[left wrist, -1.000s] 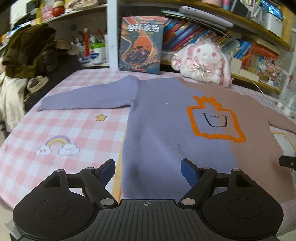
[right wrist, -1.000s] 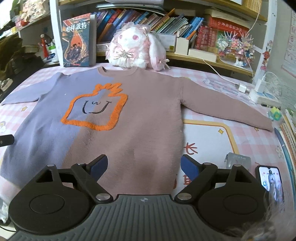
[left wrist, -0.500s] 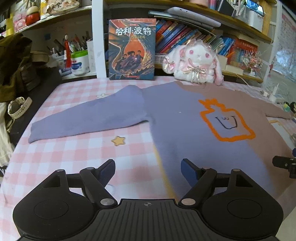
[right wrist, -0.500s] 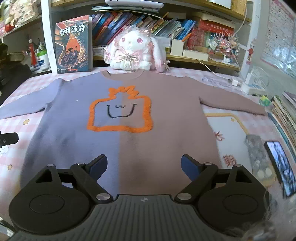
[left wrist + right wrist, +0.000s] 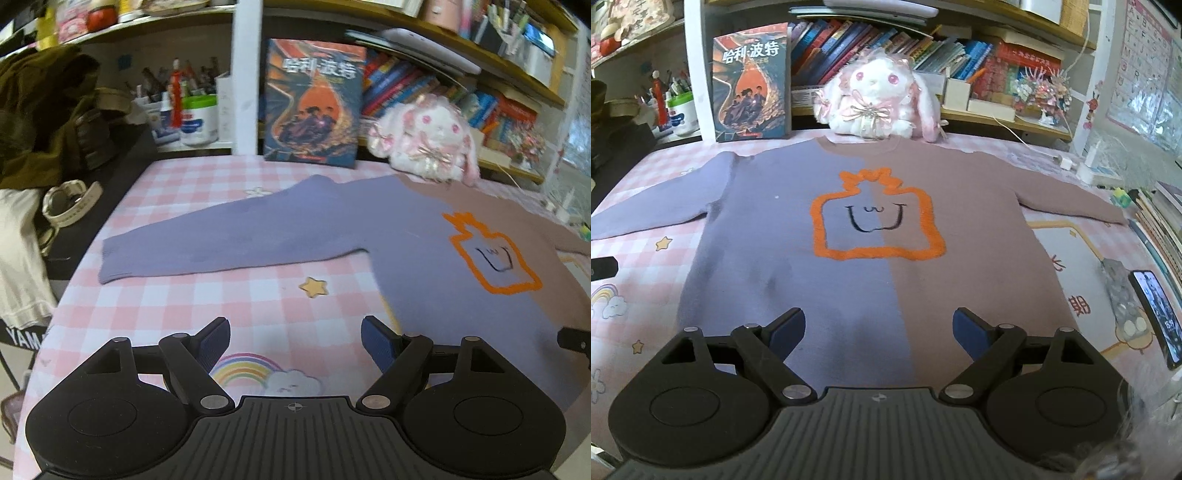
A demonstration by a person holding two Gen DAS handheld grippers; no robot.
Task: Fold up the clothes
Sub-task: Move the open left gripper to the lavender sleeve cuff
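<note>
On the counter (image 5: 628, 258) with its pink checked cloth we see the sweater (image 5: 798, 266) lying flat, face up, both sleeves spread out to the sides. Behind its collar sit a plush rabbit (image 5: 875, 99) and a standing book (image 5: 751, 81). We hold our left gripper (image 5: 293, 345) released above the cloth beside the purple sleeve, and our right gripper (image 5: 879, 332) released over the hem, grasping nothing.

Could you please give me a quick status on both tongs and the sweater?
Left tongs open, empty, over the tablecloth. Right tongs open, empty, over the hem. Sweater flat, unfolded, sleeves spread. Phone lies right of it.
</note>
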